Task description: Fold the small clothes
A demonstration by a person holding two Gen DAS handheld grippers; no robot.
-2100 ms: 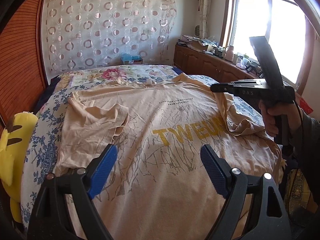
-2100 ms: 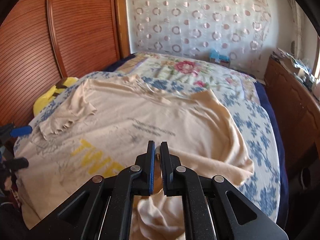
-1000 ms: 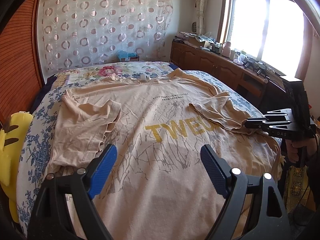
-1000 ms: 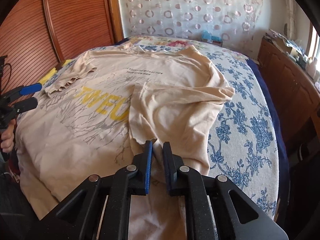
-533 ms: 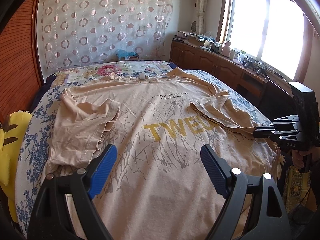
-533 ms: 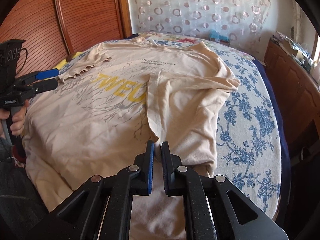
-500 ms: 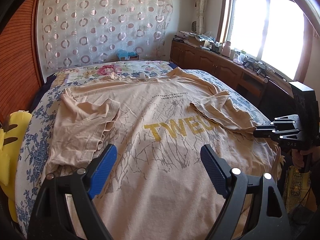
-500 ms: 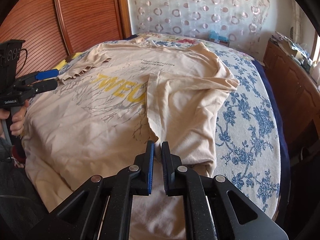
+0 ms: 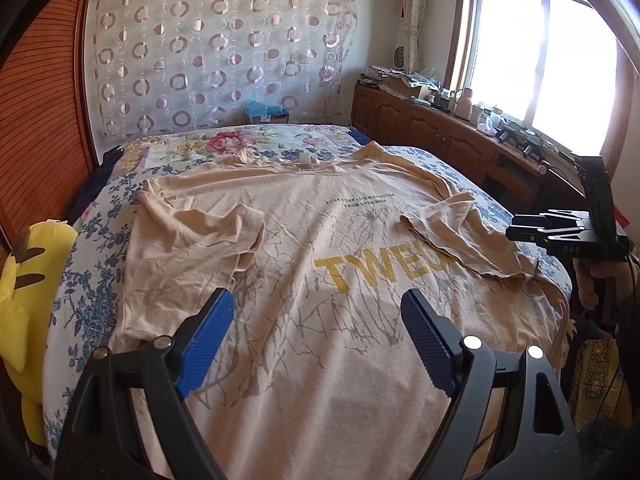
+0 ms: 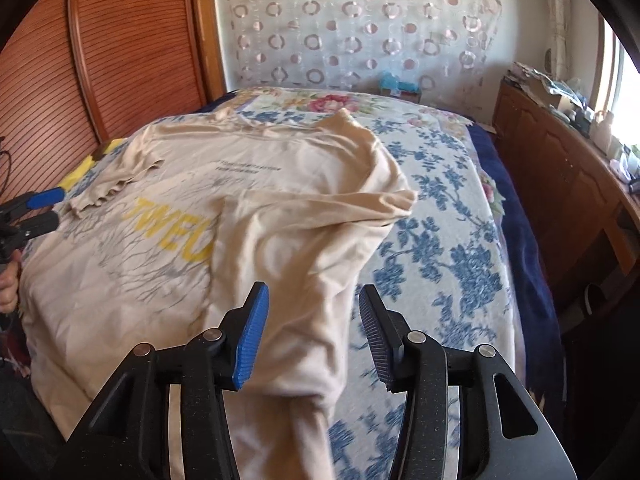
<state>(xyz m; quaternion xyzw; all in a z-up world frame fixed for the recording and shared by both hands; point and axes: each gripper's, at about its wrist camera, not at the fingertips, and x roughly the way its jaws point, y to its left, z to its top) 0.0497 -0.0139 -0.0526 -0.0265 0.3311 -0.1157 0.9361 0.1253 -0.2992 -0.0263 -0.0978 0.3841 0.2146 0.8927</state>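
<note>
A beige T-shirt [image 9: 320, 216] with a yellow "TWEU" print lies spread, front up, on the bed. Its left sleeve [image 9: 200, 236] and right sleeve [image 9: 460, 240] are both folded inward over the body. My left gripper [image 9: 316, 300] hovers open over the shirt's lower part with nothing between its blue pads; it also shows at the left edge of the right wrist view [image 10: 44, 208]. My right gripper [image 10: 314, 292] is over the folded right side [image 10: 304, 232]. Its jaws are opening, and the cloth lies loose beneath them, not pinched. In the left wrist view the right gripper [image 9: 516, 228] is at the bed's right edge.
A floral bedspread [image 10: 440, 220] covers the bed. A yellow plush toy [image 9: 20, 280] lies along its left side by the slatted wooden wall [image 10: 120, 40]. A cluttered wooden cabinet [image 9: 440, 128] runs under the window on the right. A patterned curtain hangs behind the bed.
The right gripper laid the right sleeve over the shirt, then let go as its jaws parted and drew back toward the bed's edge. The left gripper has stayed put.
</note>
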